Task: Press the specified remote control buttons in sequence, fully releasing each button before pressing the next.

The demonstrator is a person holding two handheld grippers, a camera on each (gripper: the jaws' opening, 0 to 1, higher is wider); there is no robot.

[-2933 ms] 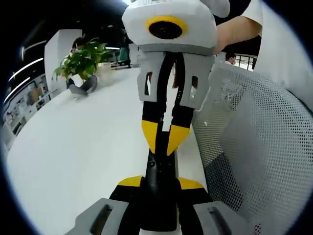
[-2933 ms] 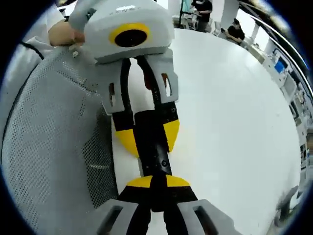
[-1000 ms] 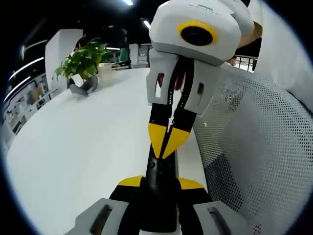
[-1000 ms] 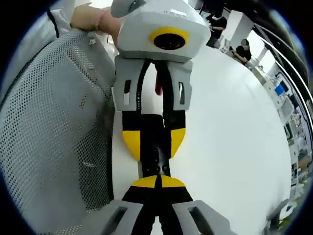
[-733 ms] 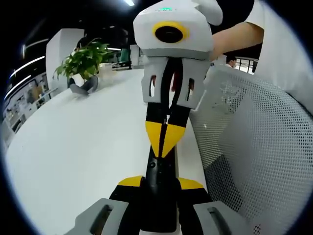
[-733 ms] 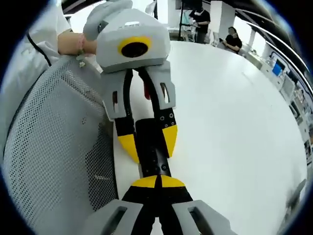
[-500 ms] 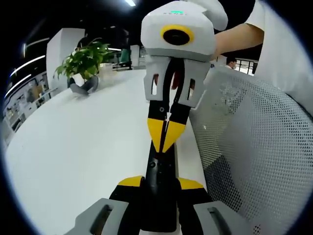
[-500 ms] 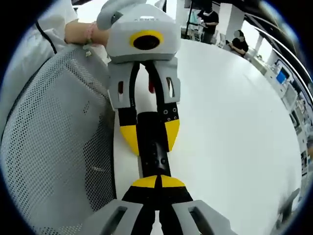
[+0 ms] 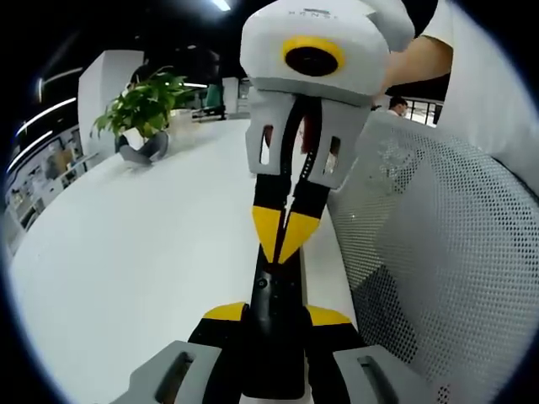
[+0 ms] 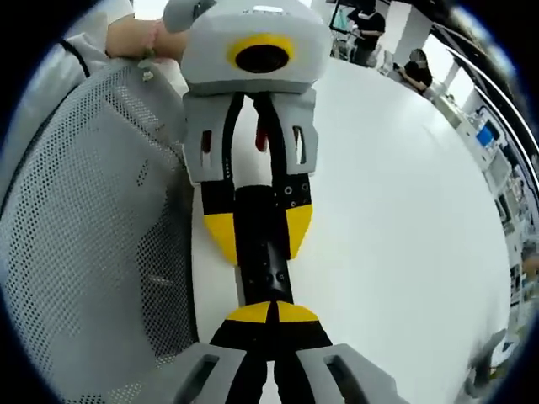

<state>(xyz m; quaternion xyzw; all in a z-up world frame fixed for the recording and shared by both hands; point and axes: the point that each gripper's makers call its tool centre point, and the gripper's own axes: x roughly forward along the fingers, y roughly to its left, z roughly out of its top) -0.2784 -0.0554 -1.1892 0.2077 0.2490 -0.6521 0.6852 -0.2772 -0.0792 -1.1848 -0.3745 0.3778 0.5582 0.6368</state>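
Holding the remote (image 9: 274, 316) lengthwise in my left gripper (image 9: 275, 313), jaws clamped on its two long sides, so the black bar runs straight out ahead of that hand over the white table (image 9: 126, 252). Its long axis points right at my right gripper (image 9: 285, 244), which comes in from the far end, facing back at me. That one has its yellow tips pinched together into a single point with nothing between them, sitting on or just above the button face, and I can't tell if it's actually touching.

From the right gripper view it's the mirror of that: the remote (image 10: 265, 252) runs away from my closed right gripper (image 10: 271, 313) toward the left gripper (image 10: 257, 231) straddling it. So my guess is any next press is a short slide along that axis. A mesh chair back (image 9: 438, 252) sits just beside all this.
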